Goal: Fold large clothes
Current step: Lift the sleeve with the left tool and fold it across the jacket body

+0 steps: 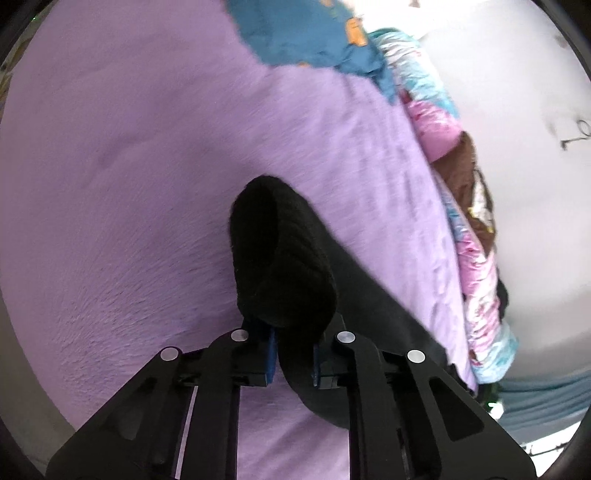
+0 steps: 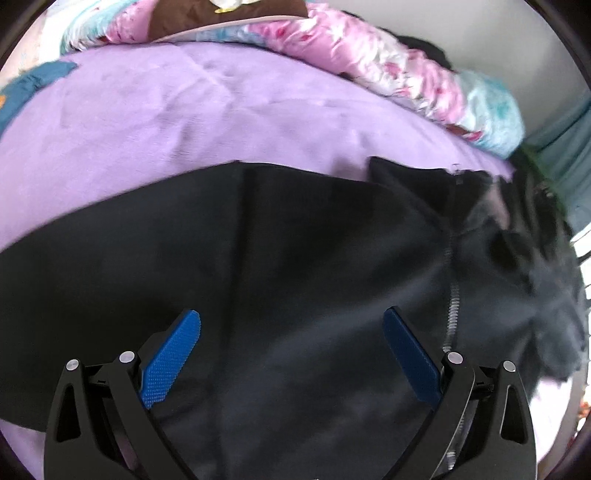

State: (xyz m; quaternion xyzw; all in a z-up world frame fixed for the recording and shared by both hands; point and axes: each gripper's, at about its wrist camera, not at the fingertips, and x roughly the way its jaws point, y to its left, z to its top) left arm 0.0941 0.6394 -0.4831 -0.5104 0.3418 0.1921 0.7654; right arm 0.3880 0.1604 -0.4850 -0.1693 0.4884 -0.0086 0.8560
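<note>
In the left wrist view, a wide lilac plush blanket (image 1: pixel 147 166) fills the left and centre, with a teal quilt with orange patches (image 1: pixel 306 33) lying at its top edge. Lower centre, the left gripper (image 1: pixel 293 354) has its jaws drawn nearly together, the 2 blue pads (image 1: pixel 271 354) pinching the ribbed cuff of a sleeve of the black zip-up jacket (image 1: pixel 284 258) — the cuff stands up above the pads, its mouth open. The sleeve runs off to the lower right across the blanket. Along the right edge of the blanket lies a rumpled pink-and-aqua floral duvet (image 1: pixel 476 266), with a brown cloth (image 1: pixel 458 166) on it and a white wall behind. In the right wrist view, the jacket's body (image 2: pixel 295 240) lies spread flat on the lilac blanket (image 2: pixel 184 110). The right gripper (image 2: pixel 291 350) hangs above it with jaws wide apart and nothing between the pads (image 2: pixel 173 354). To the right runs the jacket's zipper (image 2: pixel 452 306) — beyond it the cloth is blurred.
</note>
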